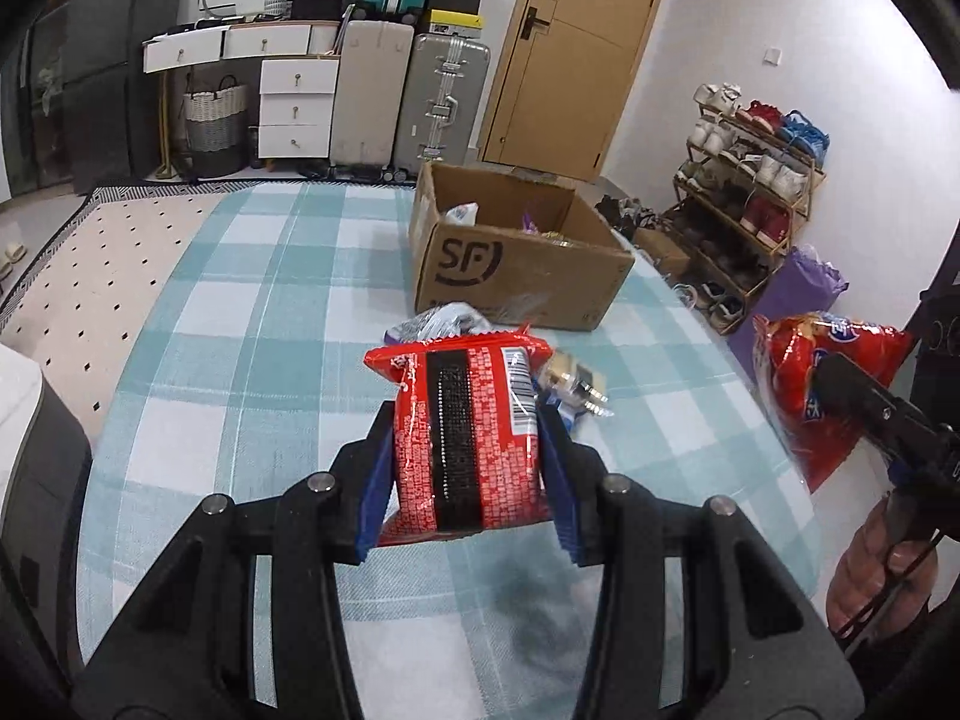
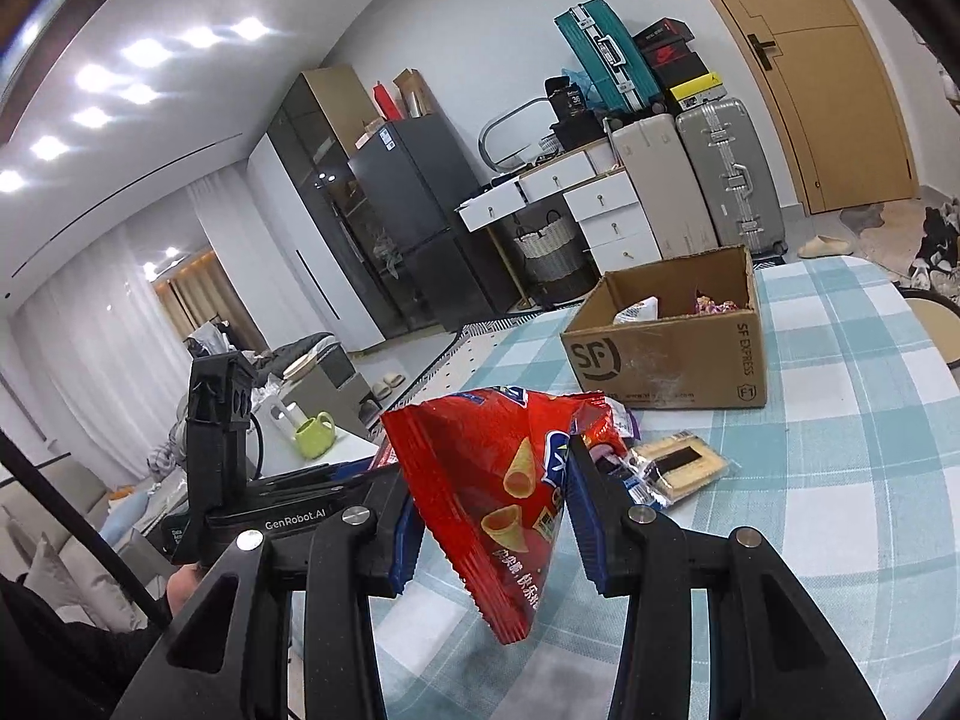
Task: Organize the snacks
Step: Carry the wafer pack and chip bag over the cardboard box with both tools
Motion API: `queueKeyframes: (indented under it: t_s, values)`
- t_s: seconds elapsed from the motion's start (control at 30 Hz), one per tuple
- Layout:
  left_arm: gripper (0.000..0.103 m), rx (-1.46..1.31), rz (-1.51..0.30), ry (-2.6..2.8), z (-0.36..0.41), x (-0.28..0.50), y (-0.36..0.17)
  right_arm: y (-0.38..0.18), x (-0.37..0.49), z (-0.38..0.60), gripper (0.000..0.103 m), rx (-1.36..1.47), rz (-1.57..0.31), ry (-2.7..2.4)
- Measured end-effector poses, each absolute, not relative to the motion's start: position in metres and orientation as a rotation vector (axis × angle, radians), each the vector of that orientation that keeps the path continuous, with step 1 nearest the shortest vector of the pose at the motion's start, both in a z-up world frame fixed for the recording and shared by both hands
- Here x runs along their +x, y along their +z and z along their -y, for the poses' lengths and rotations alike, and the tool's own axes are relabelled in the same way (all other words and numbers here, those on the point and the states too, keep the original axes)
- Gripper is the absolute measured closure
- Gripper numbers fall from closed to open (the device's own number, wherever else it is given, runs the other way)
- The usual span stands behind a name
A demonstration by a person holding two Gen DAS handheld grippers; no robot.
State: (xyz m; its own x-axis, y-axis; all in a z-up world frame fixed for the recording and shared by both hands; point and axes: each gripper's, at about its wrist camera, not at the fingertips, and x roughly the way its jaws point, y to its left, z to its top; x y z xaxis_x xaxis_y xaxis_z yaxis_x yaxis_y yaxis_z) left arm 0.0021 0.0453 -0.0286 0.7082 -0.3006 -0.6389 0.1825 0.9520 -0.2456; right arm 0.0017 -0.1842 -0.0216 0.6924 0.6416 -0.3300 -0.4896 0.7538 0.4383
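My left gripper (image 1: 468, 420) is shut on a red snack packet with a black stripe (image 1: 468, 432), lifted above the checked tablecloth. My right gripper (image 2: 492, 492) is shut on a red bag of cone chips (image 2: 498, 480), also held off the table; the same red bag (image 1: 822, 372) shows at the right of the left wrist view. An open cardboard box marked SF (image 1: 516, 252) stands beyond both, with a few snacks inside; the box (image 2: 672, 354) also appears in the right wrist view. A clear-wrapped biscuit pack (image 2: 684, 462) and a purple-and-white packet (image 1: 438, 321) lie on the table before the box.
The table carries a teal-and-white checked cloth (image 1: 270, 300). Suitcases (image 1: 441, 102), white drawers (image 1: 297, 108) and a wooden door (image 1: 576, 54) line the far wall. A shoe rack (image 1: 750, 192) stands on the right. A green mug (image 2: 315, 432) sits on a low side table.
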Motion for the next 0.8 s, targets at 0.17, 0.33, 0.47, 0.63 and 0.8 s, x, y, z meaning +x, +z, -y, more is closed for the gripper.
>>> queueKeyframes:
  t_s: [0.17, 0.33, 0.47, 0.63, 0.8]
  values:
    - [0.061, -0.163, -0.730, -0.309, -0.039, 0.026, -0.008, -0.001, 0.016, 0.190, 0.060, 0.327, -0.478, 0.651]
    - [0.061, -0.140, -0.718, -0.334, -0.030, 0.058, 0.014, 0.020, 0.041, 0.195, 0.060, 0.312, -0.462, 0.648]
    - [0.061, -0.101, -0.695, -0.332, -0.021, 0.085, 0.033, 0.037, 0.062, 0.199, 0.060, 0.291, -0.452, 0.646]
    - [0.061, -0.056, -0.684, -0.341, -0.005, 0.122, 0.057, 0.059, 0.094, 0.199, 0.060, 0.249, -0.452, 0.651]
    - [0.061, -0.023, -0.694, -0.363, 0.014, 0.166, 0.080, 0.078, 0.132, 0.201, 0.060, 0.242, -0.455, 0.654]
